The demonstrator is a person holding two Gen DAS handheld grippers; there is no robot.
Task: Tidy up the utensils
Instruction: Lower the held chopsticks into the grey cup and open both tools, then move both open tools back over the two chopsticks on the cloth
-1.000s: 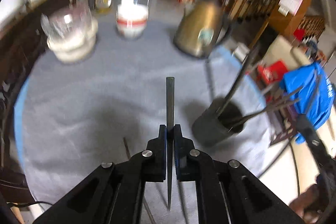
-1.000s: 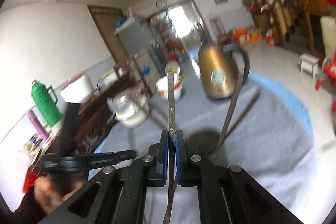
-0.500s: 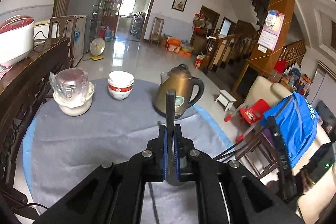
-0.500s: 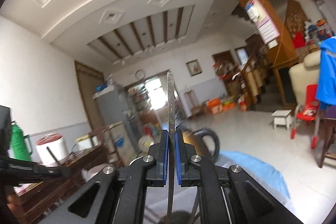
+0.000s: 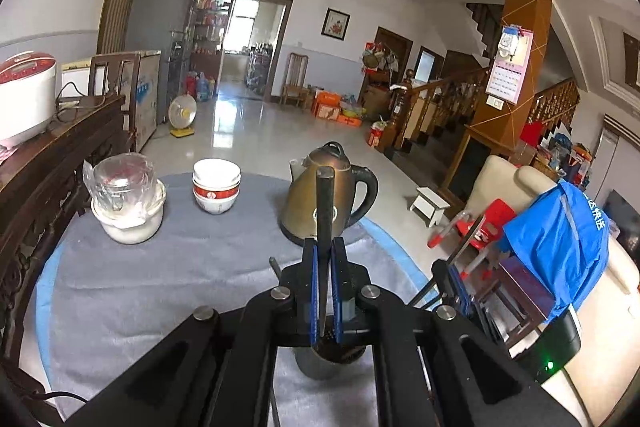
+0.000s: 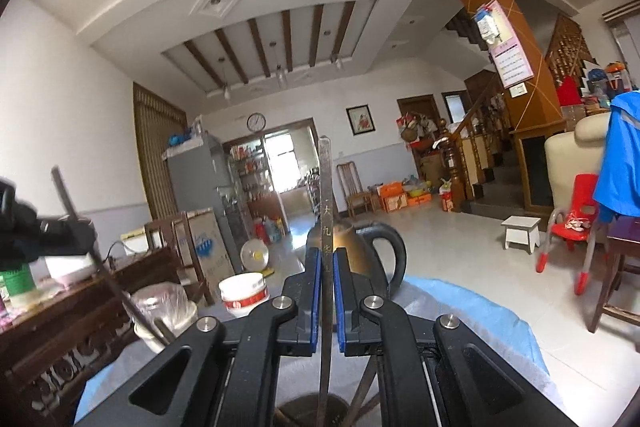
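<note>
My left gripper is shut on a dark chopstick that stands upright between the blue pads. Its lower end hangs over the dark utensil holder on the grey cloth. My right gripper is shut on a metal chopstick with gold characters, also upright, above the holder, which has another utensil leaning in it. In the left wrist view the right gripper shows at the right. In the right wrist view the left gripper shows blurred at the far left.
A brass kettle stands behind the holder on the round table. Stacked red-and-white bowls and a plastic-covered glass on a white bowl sit at the far left. A dark wooden sideboard borders the table's left.
My left gripper has risen with its chopstick and tilted up from the table; the holder now lies right under it. The right gripper swung its view up to the ceiling, then partly down.
</note>
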